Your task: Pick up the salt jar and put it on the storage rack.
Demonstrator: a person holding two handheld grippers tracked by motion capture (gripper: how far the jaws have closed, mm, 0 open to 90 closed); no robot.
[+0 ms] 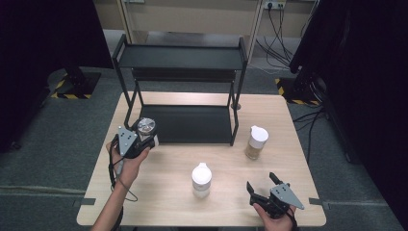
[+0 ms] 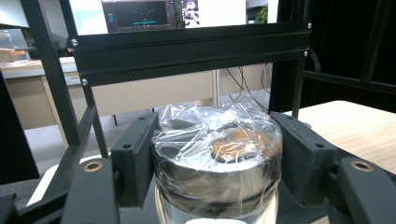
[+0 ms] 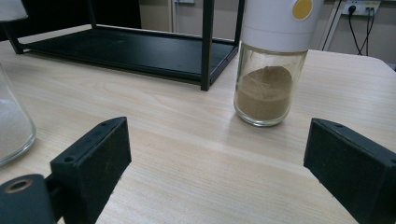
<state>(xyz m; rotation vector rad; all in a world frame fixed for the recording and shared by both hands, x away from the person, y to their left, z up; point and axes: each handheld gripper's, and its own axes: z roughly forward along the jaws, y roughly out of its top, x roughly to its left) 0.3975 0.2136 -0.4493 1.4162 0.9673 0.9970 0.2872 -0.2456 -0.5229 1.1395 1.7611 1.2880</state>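
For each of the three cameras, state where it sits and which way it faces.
High view: above the person's side, facing forward and down on the table and black rack; both forearms and grippers show.
Left gripper view: on the left gripper, facing the rack; its jaws clamp a foil-topped jar.
Right gripper view: on the right gripper, low over the table, facing the brown-powder jar; jaws apart.
Shared: that brown-powder jar also stands in the high view.
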